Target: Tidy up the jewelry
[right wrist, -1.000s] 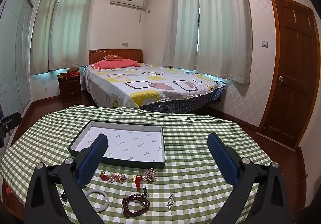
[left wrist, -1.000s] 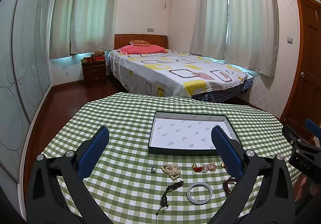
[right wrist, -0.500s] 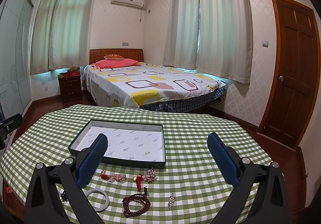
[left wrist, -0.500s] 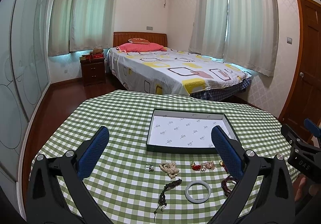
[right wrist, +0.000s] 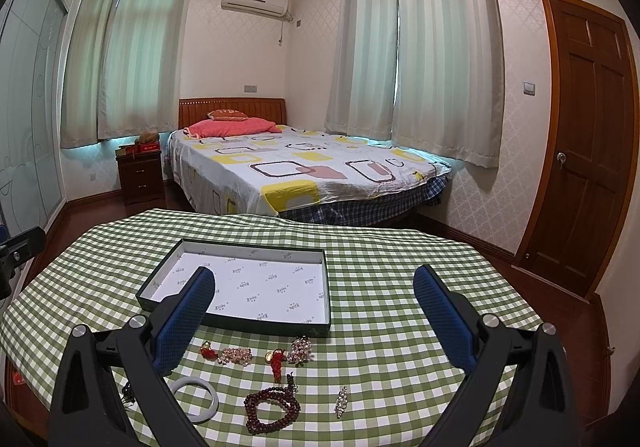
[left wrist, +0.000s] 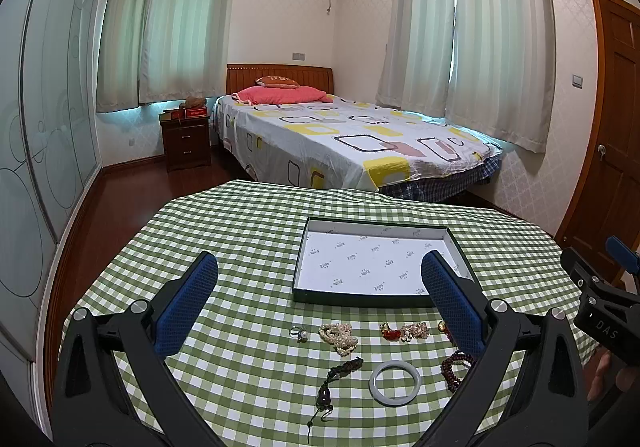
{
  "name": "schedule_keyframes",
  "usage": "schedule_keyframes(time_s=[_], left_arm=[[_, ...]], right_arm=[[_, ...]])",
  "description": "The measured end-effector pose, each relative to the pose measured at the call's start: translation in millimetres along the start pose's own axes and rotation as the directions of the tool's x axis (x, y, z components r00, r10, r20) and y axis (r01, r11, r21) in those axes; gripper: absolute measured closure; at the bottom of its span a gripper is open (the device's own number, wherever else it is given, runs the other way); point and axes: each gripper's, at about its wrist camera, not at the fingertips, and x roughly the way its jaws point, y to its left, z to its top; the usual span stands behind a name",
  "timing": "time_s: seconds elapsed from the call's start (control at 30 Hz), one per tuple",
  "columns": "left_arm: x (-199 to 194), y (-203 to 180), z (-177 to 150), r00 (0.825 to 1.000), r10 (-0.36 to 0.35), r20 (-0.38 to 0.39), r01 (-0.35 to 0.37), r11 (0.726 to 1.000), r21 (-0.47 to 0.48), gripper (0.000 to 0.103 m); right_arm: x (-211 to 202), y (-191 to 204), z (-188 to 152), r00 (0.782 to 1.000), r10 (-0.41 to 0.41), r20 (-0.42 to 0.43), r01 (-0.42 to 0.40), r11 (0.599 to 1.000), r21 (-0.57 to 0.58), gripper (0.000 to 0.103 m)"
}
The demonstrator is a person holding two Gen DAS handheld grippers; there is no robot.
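Note:
A dark shallow box with white lining (left wrist: 320, 247) (right wrist: 326, 287) lies open on the green checked table. In front of it lie a ring (left wrist: 299, 333), a pearl bracelet (left wrist: 339, 337), a pale jade bangle (left wrist: 395, 383) (right wrist: 196, 399), a dark cord pendant (left wrist: 336, 379), a dark red bead bracelet (right wrist: 272, 409) (left wrist: 454, 365), red and gold charms (right wrist: 276, 361) and a small crystal piece (right wrist: 341, 401). My left gripper (left wrist: 316, 275) and right gripper (right wrist: 314, 285) hover open and empty above the jewelry.
The round table (left wrist: 240, 239) has edges close on all sides. Behind it stand a bed (left wrist: 340, 143), a nightstand (left wrist: 186, 141) and a wooden door (right wrist: 580, 151) at the right. The right gripper's body shows at the left view's right edge (left wrist: 600, 311).
Both views have lifted back slightly; the box and jewelry sit a little lower and nearer in frame. Nothing on the table has moved.

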Motion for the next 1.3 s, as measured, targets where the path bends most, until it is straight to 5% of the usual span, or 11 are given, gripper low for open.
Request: schedule_keyframes(time_s=[1.3], left_arm=[[2.6,0.5,-5.7,1.000,-0.007,-0.013,0.007,1.000,0.000,0.004]], right_arm=[[0.3,0.9,-0.6,1.000,0.004,-0.002,-0.004,1.000,-0.003,0.006]])
